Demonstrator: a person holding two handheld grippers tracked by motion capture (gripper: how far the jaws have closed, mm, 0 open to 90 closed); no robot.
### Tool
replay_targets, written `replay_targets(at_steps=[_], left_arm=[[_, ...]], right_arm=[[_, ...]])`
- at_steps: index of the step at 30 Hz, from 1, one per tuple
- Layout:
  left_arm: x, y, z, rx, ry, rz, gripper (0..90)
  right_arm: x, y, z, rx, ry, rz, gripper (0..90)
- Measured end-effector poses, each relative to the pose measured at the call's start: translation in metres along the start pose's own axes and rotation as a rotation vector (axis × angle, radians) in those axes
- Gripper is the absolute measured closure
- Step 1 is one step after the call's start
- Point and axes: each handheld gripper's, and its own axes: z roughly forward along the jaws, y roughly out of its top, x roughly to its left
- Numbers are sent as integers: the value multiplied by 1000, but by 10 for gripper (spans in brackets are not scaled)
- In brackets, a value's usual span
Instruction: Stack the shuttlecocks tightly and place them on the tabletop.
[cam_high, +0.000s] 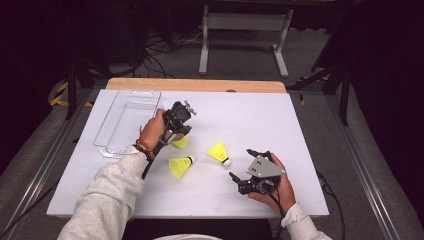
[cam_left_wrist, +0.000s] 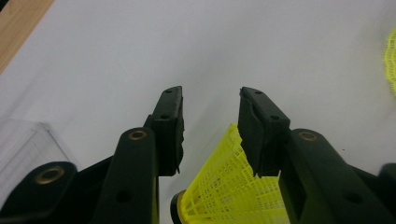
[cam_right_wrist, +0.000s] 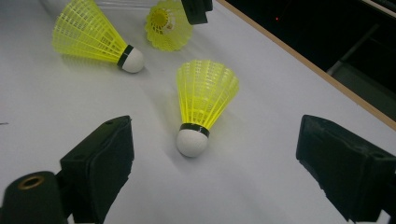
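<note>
Three yellow plastic shuttlecocks with white corks lie on the white table (cam_high: 260, 115). My left gripper (cam_high: 178, 134) points down over the left-most shuttlecock (cam_high: 181, 143). In the left gripper view its jaws (cam_left_wrist: 211, 100) stand apart, with that shuttlecock's mesh skirt (cam_left_wrist: 224, 186) low between them, against the right jaw and clear of the left one. My right gripper (cam_high: 243, 164) rests open near the front right. Its wide jaws (cam_right_wrist: 217, 140) frame a second shuttlecock (cam_right_wrist: 205, 98), cork toward me, untouched. The third shuttlecock (cam_high: 180, 166) lies between the two hands.
A clear plastic tray (cam_high: 150, 93) stands at the back left of the table, its corner (cam_left_wrist: 28, 144) close to my left gripper. The wooden table edge (cam_high: 195, 84) runs along the back. Beyond it stand a grey stand's legs and cables on the floor.
</note>
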Motion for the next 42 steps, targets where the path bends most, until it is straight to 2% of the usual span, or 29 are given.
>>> replay_targets(at_steps=[6,11,13,16,20,24,25,28,31,33,37,39,42], left_arm=[[4,-4,-8,-31,21,-16,500],[6,-9,-18,-76,-4,-12,449],[6,-9,-18,-77,-1,-11,444],[4,-12,-15,-41,-41,-2,417],[-2,-16,-12,-26,-48,15,401],[-5,-19,-10,-20,-35,35,360],[-7,-21,-9,-6,-35,44,361],[-9,-23,-8,1,-28,43,385],[-8,-22,-4,8,-1,31,405],[-9,-21,-3,15,15,35,466],[-9,-19,0,31,15,47,595],[-9,-17,2,31,17,40,694],[-9,-14,6,45,22,43,785]], right_arm=[[0,0,0,0,-5,1,120],[0,0,0,-1,-3,2,121],[0,0,0,0,-3,2,120],[1,1,0,-1,-2,-1,121],[1,1,-1,-2,0,1,120],[1,1,0,-1,0,-3,120],[1,0,0,0,1,0,120],[1,0,1,3,2,3,120],[2,0,1,5,4,-5,120],[3,1,2,8,8,-7,120],[3,0,3,12,13,-12,120],[3,0,3,14,15,-11,120],[4,0,2,14,17,-16,120]])
